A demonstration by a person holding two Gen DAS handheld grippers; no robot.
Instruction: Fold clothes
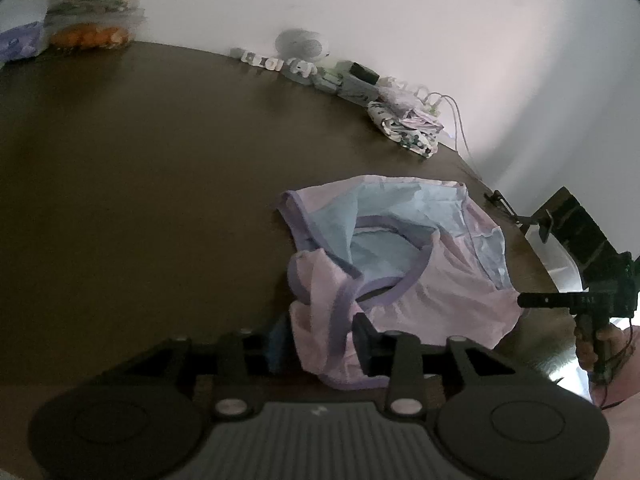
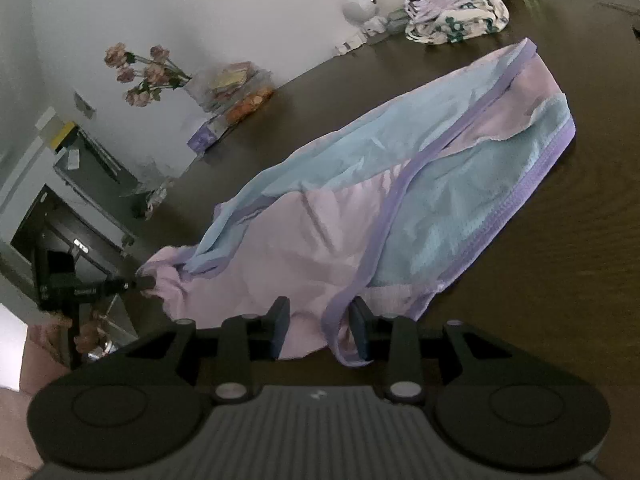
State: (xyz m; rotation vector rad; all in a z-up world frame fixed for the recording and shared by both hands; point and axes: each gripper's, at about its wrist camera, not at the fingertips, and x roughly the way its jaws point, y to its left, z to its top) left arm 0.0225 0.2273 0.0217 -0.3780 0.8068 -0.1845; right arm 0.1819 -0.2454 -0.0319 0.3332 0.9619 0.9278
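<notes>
My left gripper [image 1: 320, 340] stands part open, pads astride the pink hem without pinching. The garment [image 2: 360, 200] lies on the dark table [image 2: 560, 260], long axis running from me toward the far-right folded pile [image 2: 456, 12]. My right gripper [image 2: 320, 330] likewise gapes, gripping nothing.

No legible txt; labels on far gadgets too blurred.
</notes>
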